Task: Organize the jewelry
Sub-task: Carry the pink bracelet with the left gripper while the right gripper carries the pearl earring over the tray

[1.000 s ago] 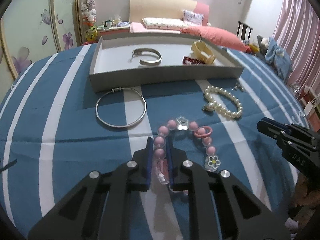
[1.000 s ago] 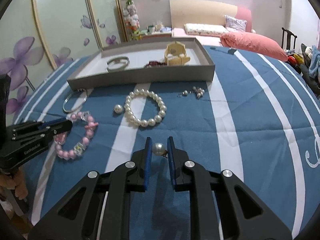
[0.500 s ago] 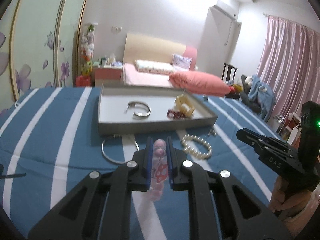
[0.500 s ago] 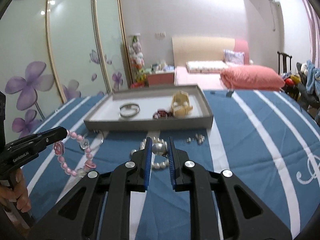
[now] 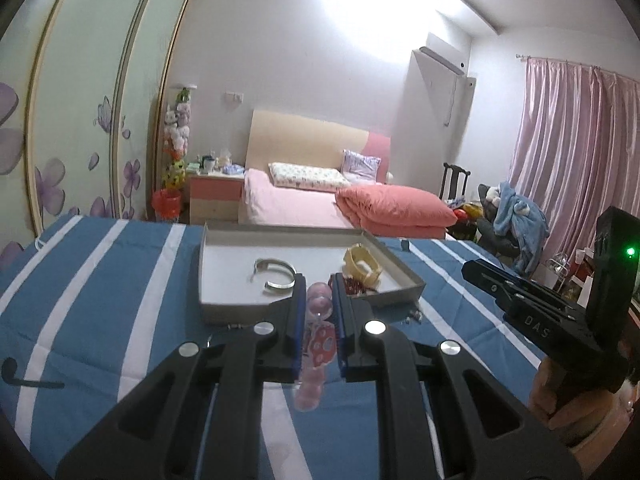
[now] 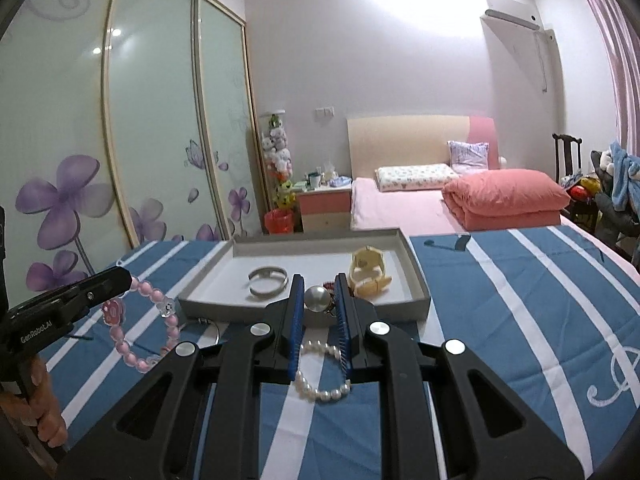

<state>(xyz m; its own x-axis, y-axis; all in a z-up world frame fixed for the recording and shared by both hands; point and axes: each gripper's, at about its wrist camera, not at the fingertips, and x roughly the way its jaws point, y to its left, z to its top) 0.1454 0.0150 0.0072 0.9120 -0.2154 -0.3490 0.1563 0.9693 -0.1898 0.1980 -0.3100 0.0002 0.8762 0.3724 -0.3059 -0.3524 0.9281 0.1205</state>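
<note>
My left gripper (image 5: 317, 300) is shut on a pink bead bracelet (image 5: 316, 344) that hangs from it above the striped cloth; the bracelet also shows in the right wrist view (image 6: 138, 332). My right gripper (image 6: 318, 300) is shut on a single pearl bead (image 6: 317, 298), held in the air short of the grey tray (image 6: 304, 314). The tray (image 5: 240, 308) holds a silver cuff (image 5: 276, 274), a cream bangle (image 5: 362, 266) and a dark red bracelet (image 5: 352, 285). A white pearl bracelet (image 6: 322, 376) lies on the cloth below my right gripper.
The blue and white striped cloth (image 6: 520, 300) covers the table. A thin silver ring bangle (image 6: 212, 330) lies in front of the tray, mostly hidden. Small earrings (image 5: 414, 316) lie right of the tray. A bed and wardrobe stand behind.
Both grippers have lifted their items off the cloth and risen, moving toward the tray. The pink bracelet now hangs free; the pearl bead is carried in the air.
</note>
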